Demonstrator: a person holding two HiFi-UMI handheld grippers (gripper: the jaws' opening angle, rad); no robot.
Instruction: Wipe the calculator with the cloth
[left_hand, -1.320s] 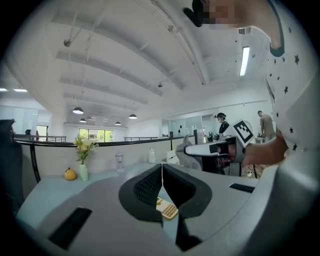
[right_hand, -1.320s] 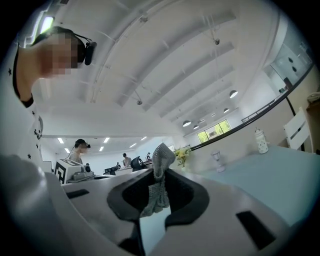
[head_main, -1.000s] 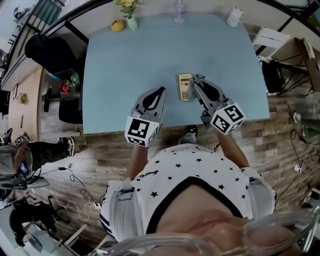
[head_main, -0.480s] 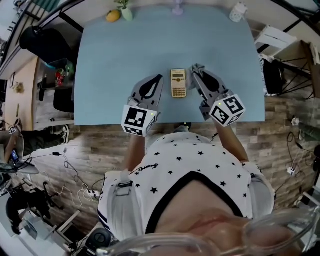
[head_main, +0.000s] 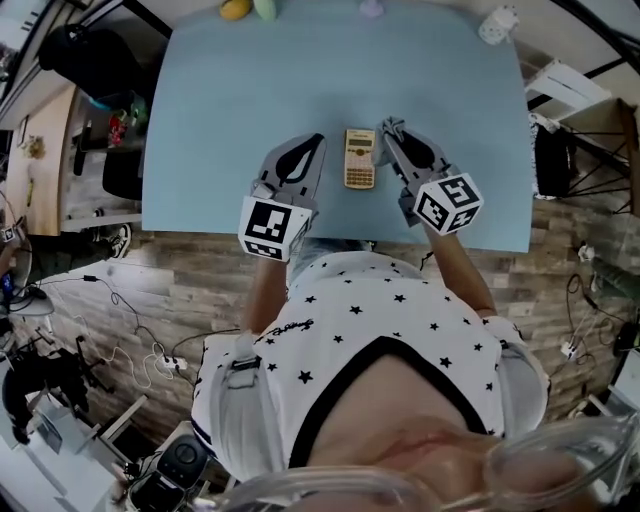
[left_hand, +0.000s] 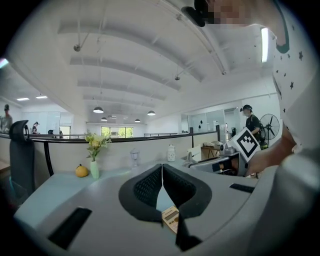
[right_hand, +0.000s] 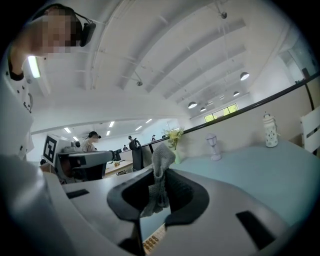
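A beige calculator (head_main: 360, 158) lies flat on the light blue table (head_main: 220, 120), near its front edge, between my two grippers. My left gripper (head_main: 316, 143) sits just left of it, jaws shut with nothing in them (left_hand: 162, 169); the calculator (left_hand: 171, 219) shows below the jaws. My right gripper (head_main: 385, 130) is just right of the calculator's far end, shut on a grey cloth (right_hand: 161, 167) that sticks up past the jaw tips (right_hand: 161, 175). The calculator's keys (right_hand: 151, 243) show under the right jaws. The cloth appears apart from the calculator.
Along the table's far edge stand a yellow fruit (head_main: 235, 9), a vase with flowers (left_hand: 94, 159), a small glass goblet (right_hand: 213, 146) and a white jar (head_main: 497, 25). The table's front edge (head_main: 330, 238) runs just behind the grippers. Chairs and desks surround the table.
The head camera has shifted, so the table sits higher in view. Both grippers stay beside the calculator; the right one with the cloth now reaches a little past its far end.
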